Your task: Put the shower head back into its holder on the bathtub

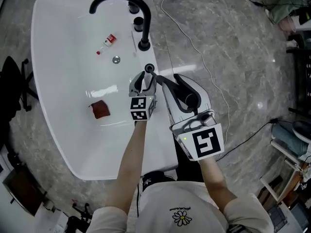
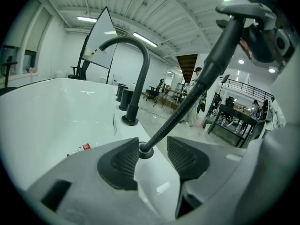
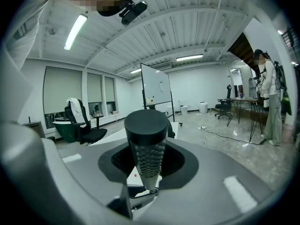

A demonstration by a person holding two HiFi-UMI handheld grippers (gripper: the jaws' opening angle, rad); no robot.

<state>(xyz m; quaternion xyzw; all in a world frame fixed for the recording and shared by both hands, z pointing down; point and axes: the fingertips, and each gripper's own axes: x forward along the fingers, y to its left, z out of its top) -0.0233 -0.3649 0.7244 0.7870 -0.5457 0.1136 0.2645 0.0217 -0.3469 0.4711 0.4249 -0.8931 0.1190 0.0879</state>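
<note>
Head cam: high up, faces steeply down. It takes in the whole bathtub [image 1: 53, 81], w/ the left gripper [image 1: 146, 76] and the right gripper [image 1: 184, 93] near centre, at the bathtub's right rim.

Left gripper cam: sits low, close behind its own jaws. It looks along the rim toward the faucet [image 2: 140, 78] and beyond.

Right gripper cam: faces approx. level, toward a whiteboard [image 3: 157, 90]. The shower head [image 3: 146, 139] stands directly before the lens and covers the centre.

Shared: head cam and left gripper cam both show the faucet, the rim and a small bottle [image 1: 108, 41] inside the bathtub. Left gripper cam also catches the shower head, upper right.
</note>
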